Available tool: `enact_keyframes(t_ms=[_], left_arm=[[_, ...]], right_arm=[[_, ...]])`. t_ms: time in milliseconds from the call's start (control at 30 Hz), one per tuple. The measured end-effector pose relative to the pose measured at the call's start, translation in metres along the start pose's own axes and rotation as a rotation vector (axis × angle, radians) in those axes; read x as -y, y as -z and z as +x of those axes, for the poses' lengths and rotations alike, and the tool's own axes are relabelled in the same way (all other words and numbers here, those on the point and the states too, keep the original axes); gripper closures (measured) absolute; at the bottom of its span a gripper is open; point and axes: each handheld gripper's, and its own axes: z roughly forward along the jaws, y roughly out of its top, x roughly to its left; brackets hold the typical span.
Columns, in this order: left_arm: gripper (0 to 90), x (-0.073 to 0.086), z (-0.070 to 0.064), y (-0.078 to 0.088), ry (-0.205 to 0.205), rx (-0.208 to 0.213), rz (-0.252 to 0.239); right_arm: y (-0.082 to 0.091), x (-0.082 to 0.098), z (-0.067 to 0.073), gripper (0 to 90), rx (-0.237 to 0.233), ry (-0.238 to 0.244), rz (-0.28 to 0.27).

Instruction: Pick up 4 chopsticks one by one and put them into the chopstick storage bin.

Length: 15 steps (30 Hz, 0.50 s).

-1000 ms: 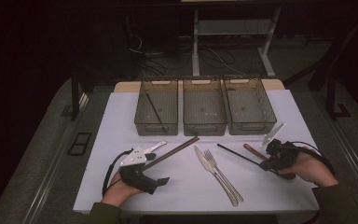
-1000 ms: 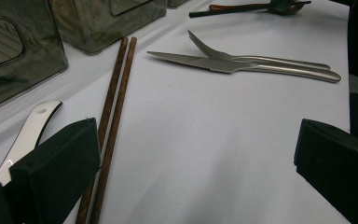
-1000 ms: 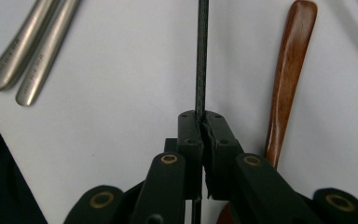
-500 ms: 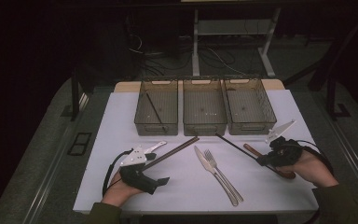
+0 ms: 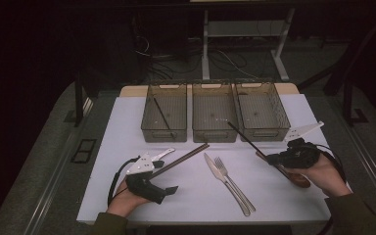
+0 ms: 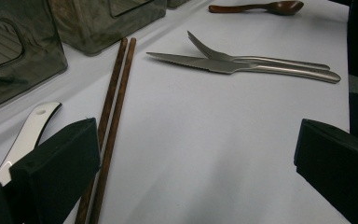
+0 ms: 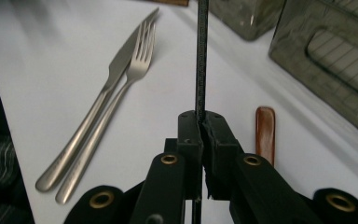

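Pinching a black chopstick (image 7: pixel 201 56), the right gripper (image 7: pixel 200 126) contrasts with the left gripper's (image 6: pixel 191 154) spread jaws.

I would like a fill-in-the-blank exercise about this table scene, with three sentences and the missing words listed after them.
1. The right gripper has its jaws shut on a thin black ____.
2. The silver metal fork lies beside a silver metal ____ on the white table.
3. The number of clear plastic bins at the far side of the table is ____.

Missing words: chopstick; knife; three
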Motion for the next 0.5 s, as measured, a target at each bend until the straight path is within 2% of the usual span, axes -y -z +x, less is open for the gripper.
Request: enact_keyframes(t_ms=[333,500], left_arm=[[0.0,0.0,0.0,0.0,0.003,0.0,-0.001],[0.0,0.0,0.0,0.0,0.002,0.0,-0.002]], right_arm=[[-0.003,-0.007,0.0,85.6,-0.012,-0.03,-0.108],[-0.004,-0.011,0.002,85.7,-0.002,-0.039,-0.151]])
